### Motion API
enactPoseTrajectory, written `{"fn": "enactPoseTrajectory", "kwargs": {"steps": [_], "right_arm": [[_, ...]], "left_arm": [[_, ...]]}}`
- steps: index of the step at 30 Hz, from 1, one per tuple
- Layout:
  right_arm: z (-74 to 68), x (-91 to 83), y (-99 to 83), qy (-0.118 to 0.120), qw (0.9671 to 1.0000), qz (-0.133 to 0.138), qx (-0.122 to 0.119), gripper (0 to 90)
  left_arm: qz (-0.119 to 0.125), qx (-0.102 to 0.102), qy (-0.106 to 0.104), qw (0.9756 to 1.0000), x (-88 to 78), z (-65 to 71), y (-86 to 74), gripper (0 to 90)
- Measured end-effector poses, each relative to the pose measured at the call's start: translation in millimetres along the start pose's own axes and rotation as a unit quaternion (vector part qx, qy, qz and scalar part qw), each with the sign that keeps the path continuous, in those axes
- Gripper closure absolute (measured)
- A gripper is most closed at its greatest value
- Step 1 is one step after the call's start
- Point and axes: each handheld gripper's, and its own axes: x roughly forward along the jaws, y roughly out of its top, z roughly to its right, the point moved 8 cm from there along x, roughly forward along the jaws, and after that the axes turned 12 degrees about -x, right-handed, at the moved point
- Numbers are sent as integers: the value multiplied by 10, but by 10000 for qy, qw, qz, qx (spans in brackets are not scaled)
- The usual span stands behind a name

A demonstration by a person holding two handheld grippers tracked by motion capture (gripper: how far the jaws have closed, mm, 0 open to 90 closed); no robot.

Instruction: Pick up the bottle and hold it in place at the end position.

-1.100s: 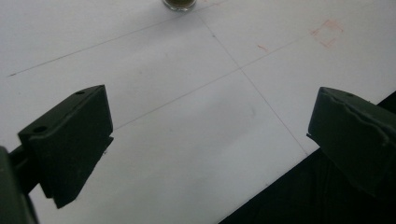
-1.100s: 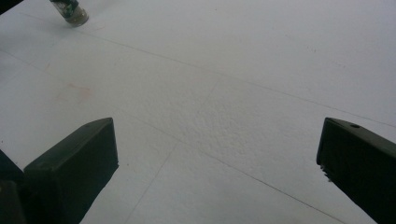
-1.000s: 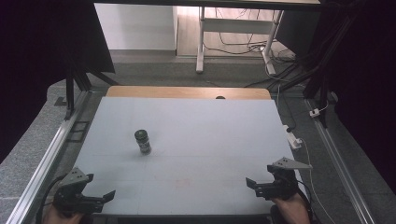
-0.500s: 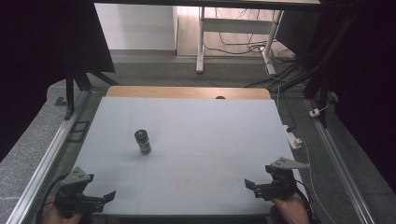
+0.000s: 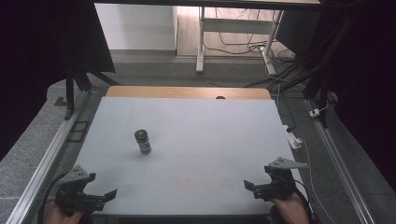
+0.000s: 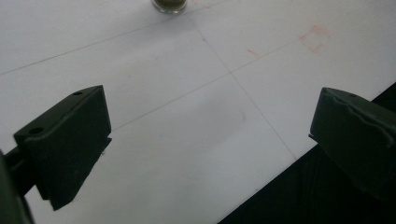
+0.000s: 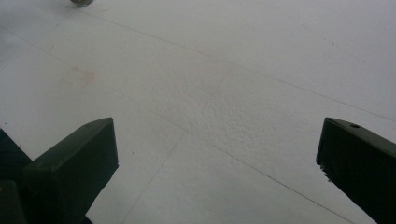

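Observation:
A small dark jar [image 5: 143, 141] with a black lid stands upright on the white table [image 5: 196, 140], left of centre. Its base [image 6: 169, 4] peeks in at the top of the left gripper view, and a sliver of the jar [image 7: 81, 2] shows at the top left of the right gripper view. My left gripper [image 5: 106, 196] rests at the table's near left corner, jaws wide open, nothing between them. At the near right edge my right gripper [image 5: 250, 185] is also open and empty. Both are well short of the jar.
Faint reddish marks [image 5: 183, 181] stain the table near the front middle. A wooden strip [image 5: 187, 92] runs along the far edge. A white power strip [image 5: 294, 140] and cables lie on the floor to the right; metal rails [image 5: 51, 154] flank the table.
Both grippers have shifted only slightly at the near edge. The jar has not moved.

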Motion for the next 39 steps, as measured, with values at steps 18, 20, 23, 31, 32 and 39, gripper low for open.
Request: {"fn": "enactPoseTrajectory", "kwargs": {"steps": [18,20,23,31,32,39], "right_arm": [[-20,18,-5,51,9999,-79,-81,0],[-20,21,-6,61,9999,-94,-84,0],[-19,24,-6,60,9999,-103,-89,0],[-23,29,-7,81,9999,-109,-87,0],[-23,29,-7,81,9999,-109,-87,0],[-24,34,-9,83,9998,-133,-87,0]], "left_arm": [[279,144,-327,9990,36,-21,127,7],[312,163,-349,9988,48,-23,150,9],[343,217,-434,9982,79,-14,189,13],[426,360,-651,9963,190,9,250,12],[437,327,-667,9963,199,3,260,12],[530,308,-695,9957,300,-1,360,5]]}}
